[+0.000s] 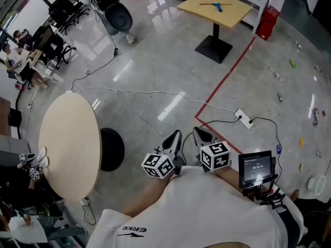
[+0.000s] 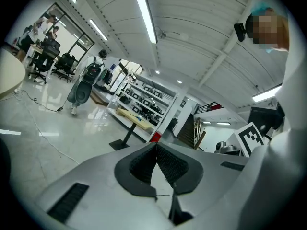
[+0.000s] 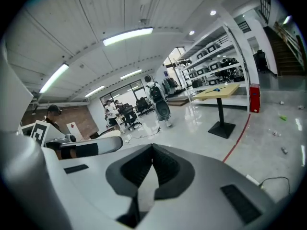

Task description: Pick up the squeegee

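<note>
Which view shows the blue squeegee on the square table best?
Head view: the squeegee lies in full from above on the square table, shape readable. Right gripper view shows it only as a blue fleck on the far tabletop; left gripper view, a fainter speck.

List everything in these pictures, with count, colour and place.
squeegee: one, blue, on the square table
square table: one, light wood, far ahead
round table: one, light wood, near left
floor line: one, red, on the floor ahead
cable: one, white, across the floor
power strip: one, white, beside the floor line
office chairs: several, black, far left
screen: one, black, near right
left gripper: one, grey, shut and empty, near centre
right gripper: one, grey, shut and empty, beside it
</note>
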